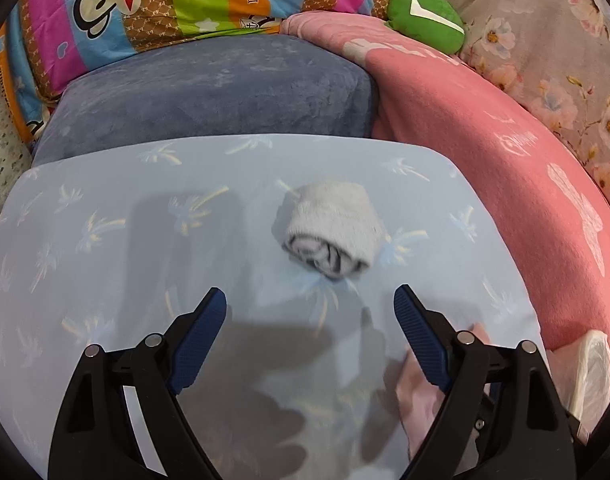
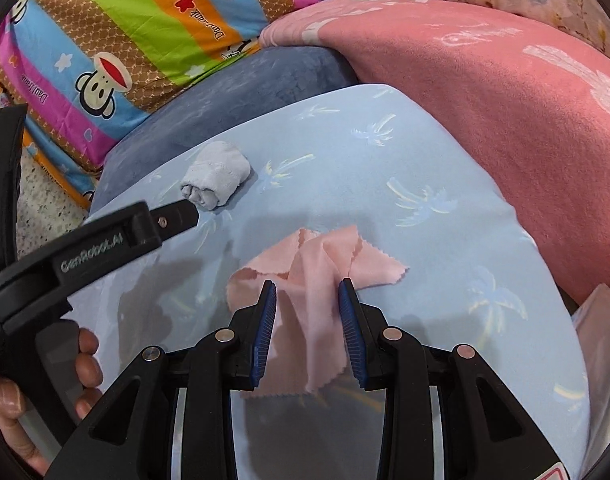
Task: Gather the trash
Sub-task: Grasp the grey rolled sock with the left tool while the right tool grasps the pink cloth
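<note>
a crumpled pink cloth scrap with pinked edges point(image 2: 321, 264) lies on the pale blue palm-print sheet point(image 2: 445, 248), pinched between the blue pads of the right tongs point(image 2: 308, 292). just beside it, a rolled grey sock point(image 1: 333, 230) lies ahead of the left tongs point(image 1: 309, 300), which gape wide, holding nothing.

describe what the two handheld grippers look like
Both grippers, left and right, have black angular plastic frames with round silver pins. Their fingers carry ribbed blue pads. The left one's side bears embossed "GenRobot.AI" lettering and it has a grey handle. No cables or sleeves show.
</note>
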{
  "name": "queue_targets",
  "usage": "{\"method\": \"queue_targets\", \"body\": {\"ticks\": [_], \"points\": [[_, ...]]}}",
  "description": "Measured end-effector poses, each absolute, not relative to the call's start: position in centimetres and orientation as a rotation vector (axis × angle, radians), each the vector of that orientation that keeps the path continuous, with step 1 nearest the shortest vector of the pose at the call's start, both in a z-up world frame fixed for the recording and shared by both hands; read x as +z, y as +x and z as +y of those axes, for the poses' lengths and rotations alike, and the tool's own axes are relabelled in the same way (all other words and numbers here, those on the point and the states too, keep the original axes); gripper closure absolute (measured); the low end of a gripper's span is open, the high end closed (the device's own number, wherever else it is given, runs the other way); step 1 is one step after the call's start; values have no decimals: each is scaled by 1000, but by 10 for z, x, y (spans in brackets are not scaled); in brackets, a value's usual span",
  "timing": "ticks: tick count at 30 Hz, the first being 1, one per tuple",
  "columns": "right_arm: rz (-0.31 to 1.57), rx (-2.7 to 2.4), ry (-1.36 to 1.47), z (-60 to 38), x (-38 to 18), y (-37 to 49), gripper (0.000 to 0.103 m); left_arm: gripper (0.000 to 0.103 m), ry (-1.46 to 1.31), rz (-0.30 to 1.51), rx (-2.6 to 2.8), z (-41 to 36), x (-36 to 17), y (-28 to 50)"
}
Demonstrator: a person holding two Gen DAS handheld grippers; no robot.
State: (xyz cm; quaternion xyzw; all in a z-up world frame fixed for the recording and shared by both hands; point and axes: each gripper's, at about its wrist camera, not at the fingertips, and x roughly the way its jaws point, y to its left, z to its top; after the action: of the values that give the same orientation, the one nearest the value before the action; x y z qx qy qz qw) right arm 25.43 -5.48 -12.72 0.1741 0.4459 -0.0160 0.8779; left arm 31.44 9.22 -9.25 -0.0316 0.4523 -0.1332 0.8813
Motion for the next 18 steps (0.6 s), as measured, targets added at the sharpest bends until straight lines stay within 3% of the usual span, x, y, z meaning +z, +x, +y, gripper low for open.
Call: {"method": "queue_targets", "body": {"ticks": [5, 11, 14, 18], "points": [[934, -29, 361, -55, -133, 270, 71, 21, -56, 943, -287, 86, -100, 337], [925, -19, 342, -60, -139, 283, 87, 21, -58, 947, -327, 80, -107, 350], [910, -17, 344, -60, -141, 284, 90, 22, -61, 957, -342, 78, -110, 352], [901, -16, 349, -60, -143, 284, 91, 36, -45, 956, -366, 75, -111, 351]]}}
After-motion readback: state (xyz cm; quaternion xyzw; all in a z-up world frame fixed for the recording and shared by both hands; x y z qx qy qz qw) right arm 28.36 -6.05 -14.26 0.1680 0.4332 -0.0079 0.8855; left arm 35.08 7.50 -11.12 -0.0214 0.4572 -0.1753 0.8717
